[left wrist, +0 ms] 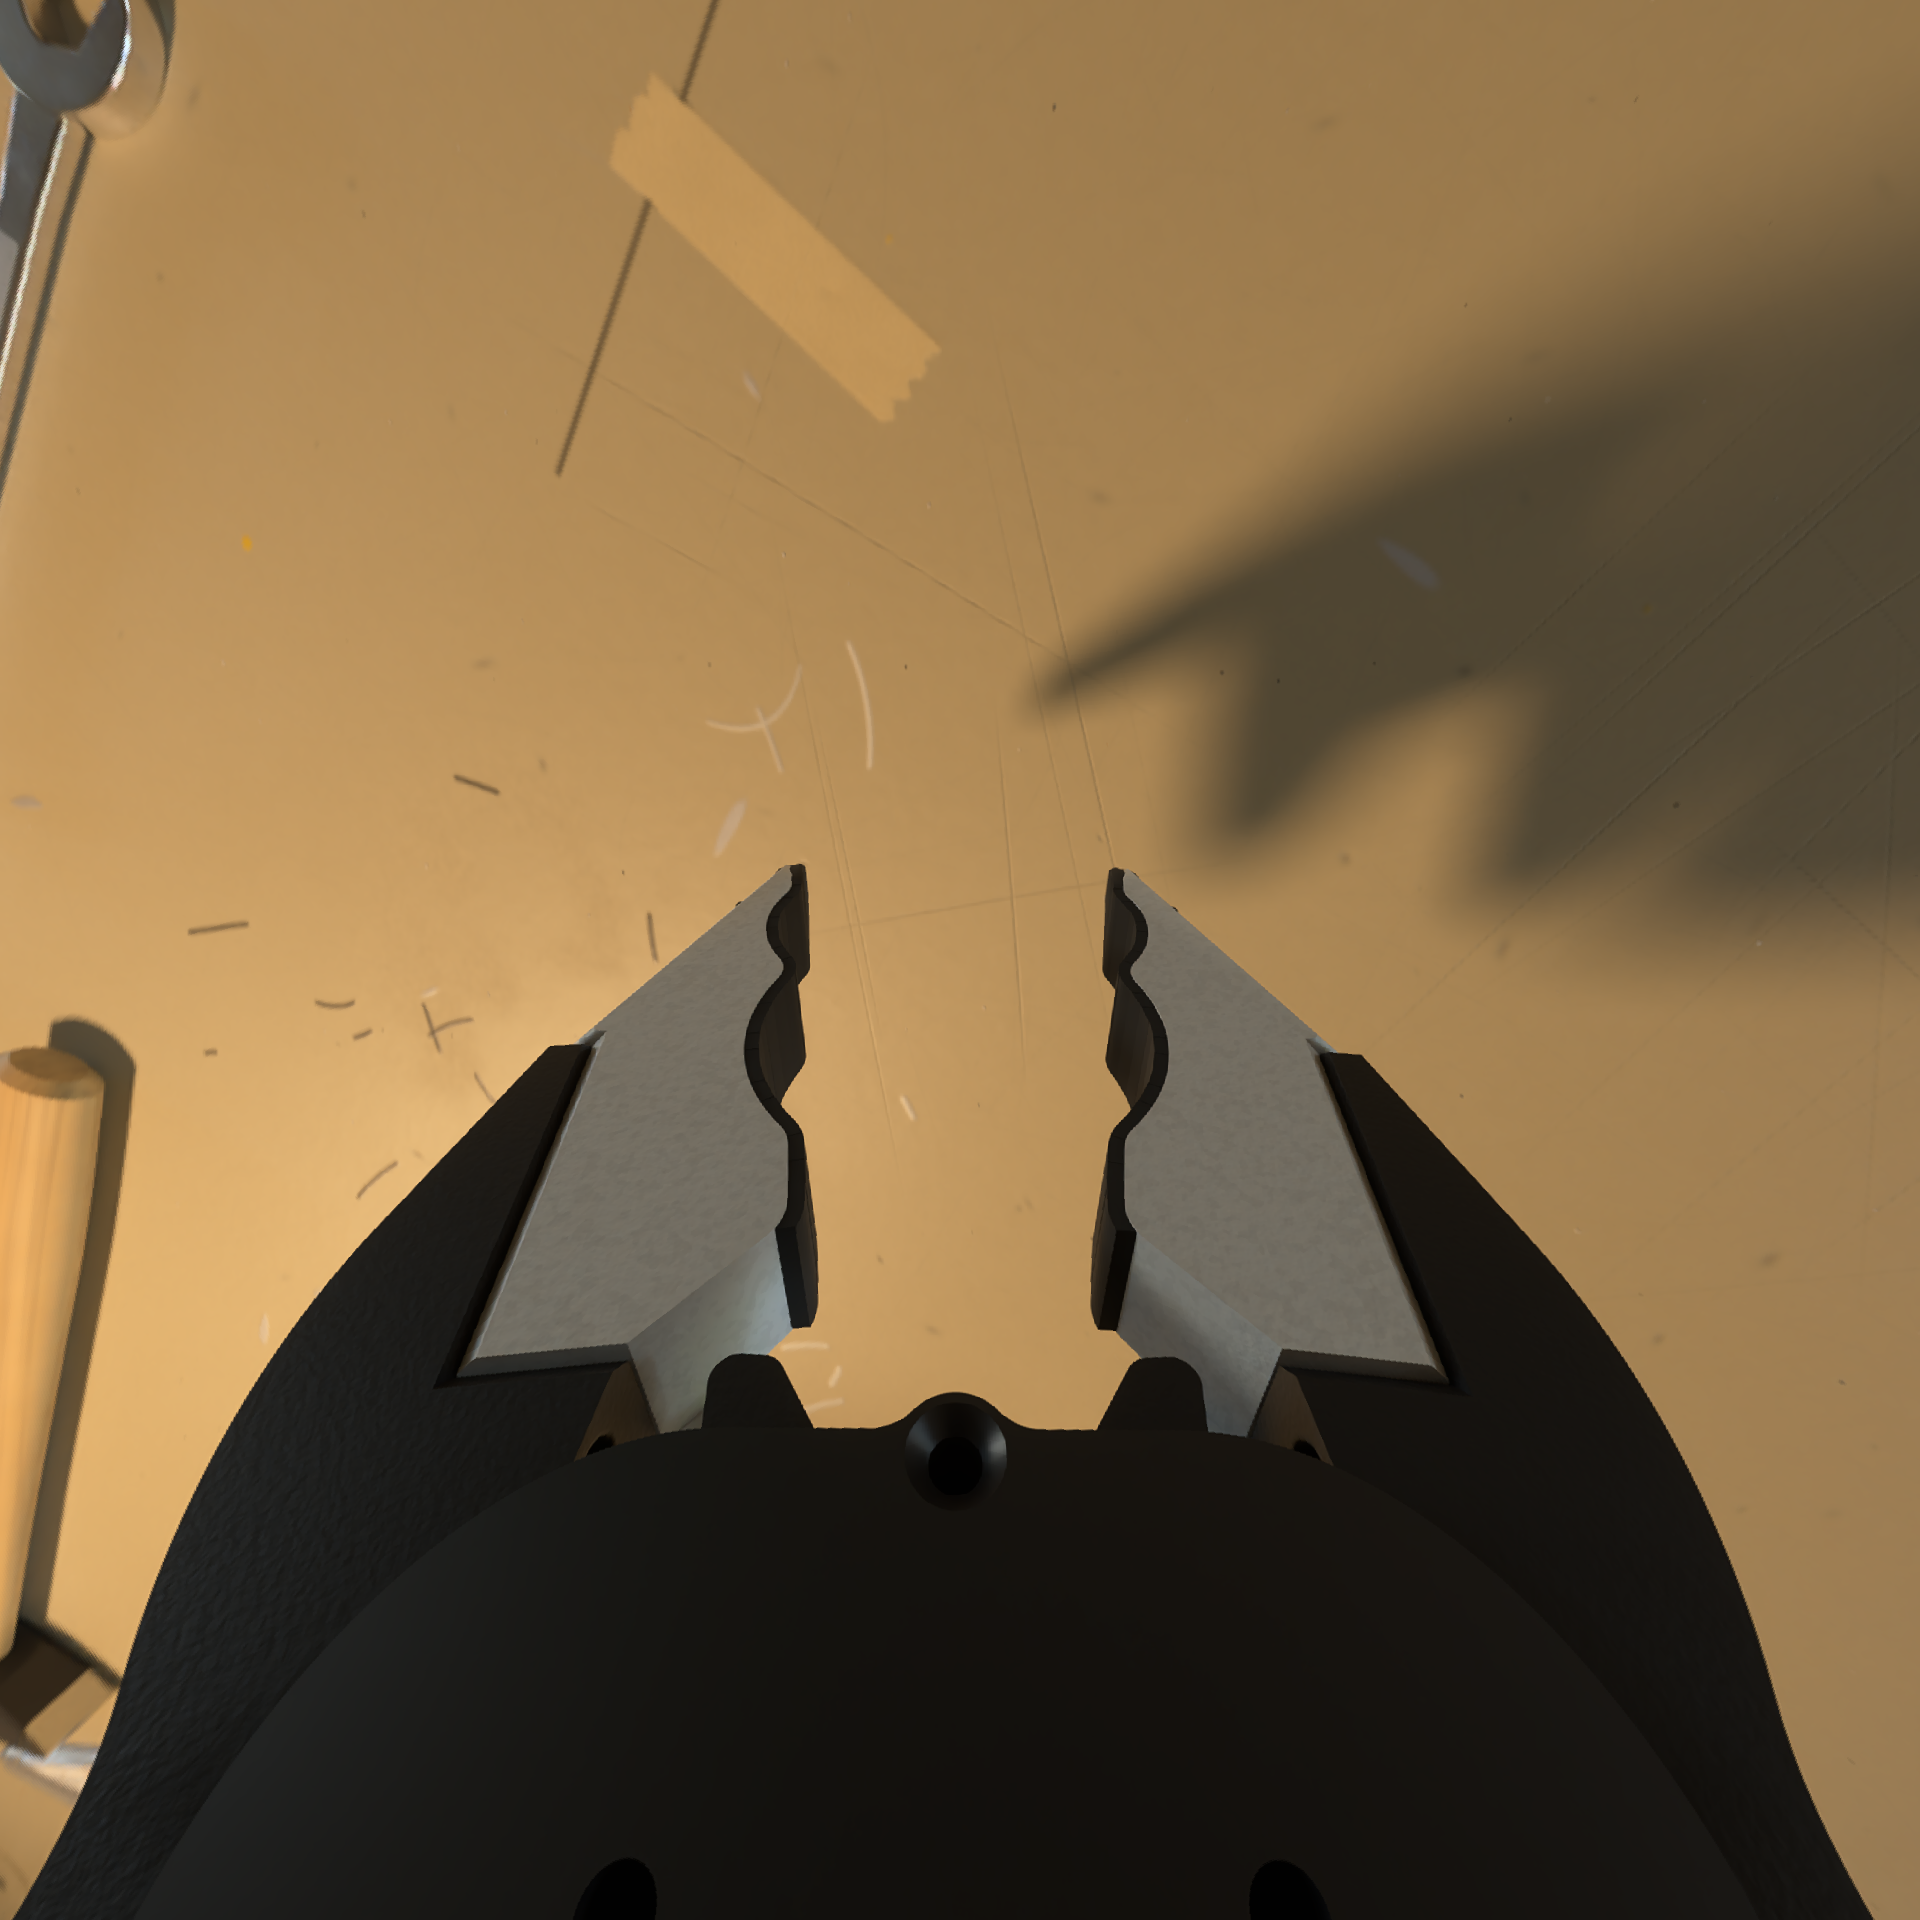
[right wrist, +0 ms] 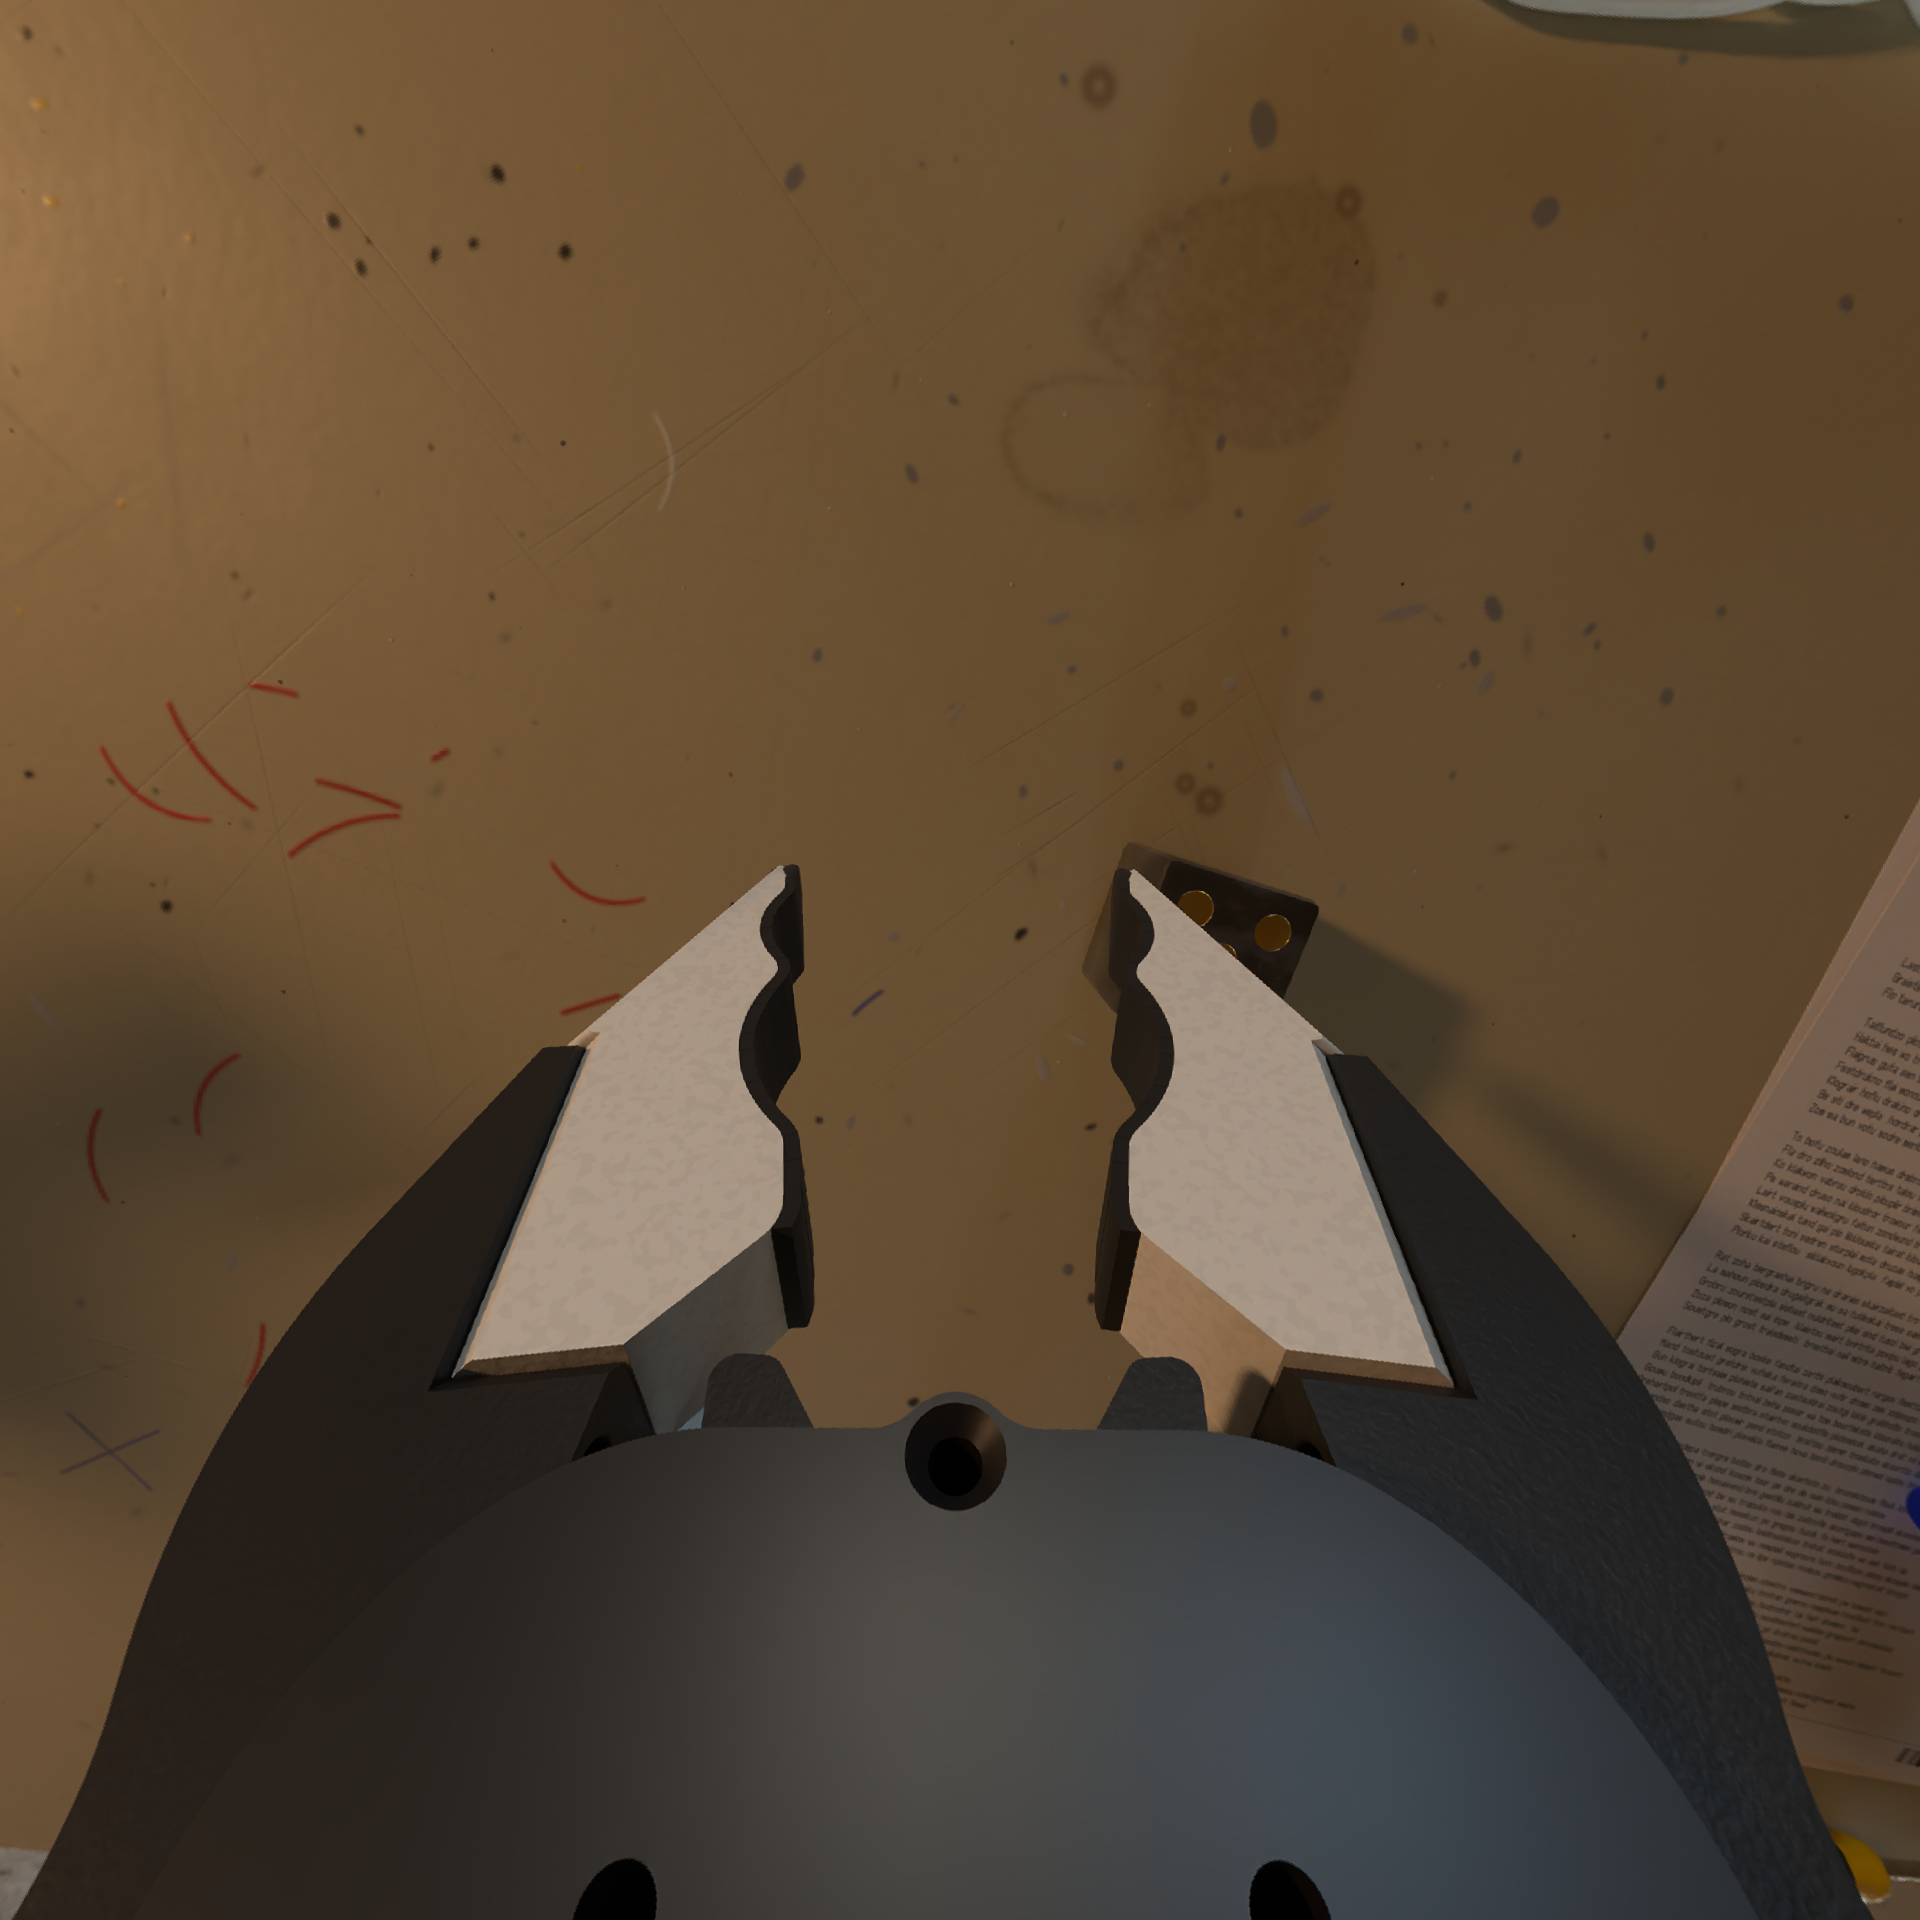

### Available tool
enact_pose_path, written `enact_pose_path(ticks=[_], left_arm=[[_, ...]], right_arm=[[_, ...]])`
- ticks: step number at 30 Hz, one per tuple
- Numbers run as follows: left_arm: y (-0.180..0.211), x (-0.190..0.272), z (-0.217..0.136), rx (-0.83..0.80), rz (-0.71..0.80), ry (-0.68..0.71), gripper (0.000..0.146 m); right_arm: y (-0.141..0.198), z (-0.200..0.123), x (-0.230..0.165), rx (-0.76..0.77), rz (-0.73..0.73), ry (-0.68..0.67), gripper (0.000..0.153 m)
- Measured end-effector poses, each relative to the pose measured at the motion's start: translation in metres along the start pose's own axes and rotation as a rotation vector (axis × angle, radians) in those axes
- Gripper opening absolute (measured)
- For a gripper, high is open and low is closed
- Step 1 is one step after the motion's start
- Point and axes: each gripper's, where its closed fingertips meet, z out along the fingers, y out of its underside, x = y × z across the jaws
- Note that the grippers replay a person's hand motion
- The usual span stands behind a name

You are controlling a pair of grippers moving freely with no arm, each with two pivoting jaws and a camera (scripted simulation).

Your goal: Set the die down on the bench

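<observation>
- The right hand-held gripper (right wrist: 954, 873) is seen with its two pale fingers spread apart; only bare surface shows in the gap between them.
- The die (right wrist: 1242, 925), dark with gold pips, is found lying on the desk (right wrist: 727, 468), just past the tip of that gripper's right finger and outside the gap; part of it is hidden behind the fingertip, so contact cannot be judged.
- A soft shadow is cast by the die to its right on the desk.
- A printed paper sheet (right wrist: 1787, 1299) is seen at the right edge of the right wrist view, lying flat, near the die but apart from it.
- Thin red curved marks (right wrist: 208, 769) are scattered over the desk to the left of the gripper, and a round brownish stain (right wrist: 1236, 312) is seen farther ahead, to the right.
- The left hand-held gripper (left wrist: 954, 873) is likewise seen with its fingers apart and nothing between them.
- A strip of tan masking tape (left wrist: 774, 244) is stuck diagonally on the desk ahead of it, well apart from the fingertips.
- A metal wrench (left wrist: 62, 114) is seen at the upper left corner of the left wrist view, partly cut off by the edge.
- A wooden handle (left wrist: 42, 1299) lies along the left edge, near the gripper's body.
- A large dark shadow (left wrist: 1507, 644) falls across the desk to the right of the left gripper.
</observation>
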Motion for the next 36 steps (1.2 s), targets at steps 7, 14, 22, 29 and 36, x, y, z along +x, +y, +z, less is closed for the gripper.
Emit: enact_pose_path(ticks=[7, 14, 22, 29, 36], left_arm=[[0.005, 0.003, 0.013, -0.020, 0.025, 0.074, 0.053], [0.010, 0.001, 0.022, -0.051, 0.023, 0.118, 0.053], [0.014, 0.003, 0.022, -0.074, 0.045, 0.135, 0.054], [0.016, 0.003, 0.022, -0.079, 0.105, 0.126, 0.052], [0.021, -0.008, 0.017, -0.129, 0.086, 0.053, 0.050]], right_arm=[[-0.001, 0.003, -0.009, -0.012, -0.040, -0.010, 0.059], [-0.001, 0.008, -0.016, -0.040, -0.070, 0.012, 0.059], [0.001, 0.016, -0.024, -0.079, -0.106, 0.019, 0.059], [0.003, 0.020, -0.030, -0.102, -0.139, 0.015, 0.059], [0.003, 0.020, -0.031, -0.104, -0.151, 0.019, 0.059]])
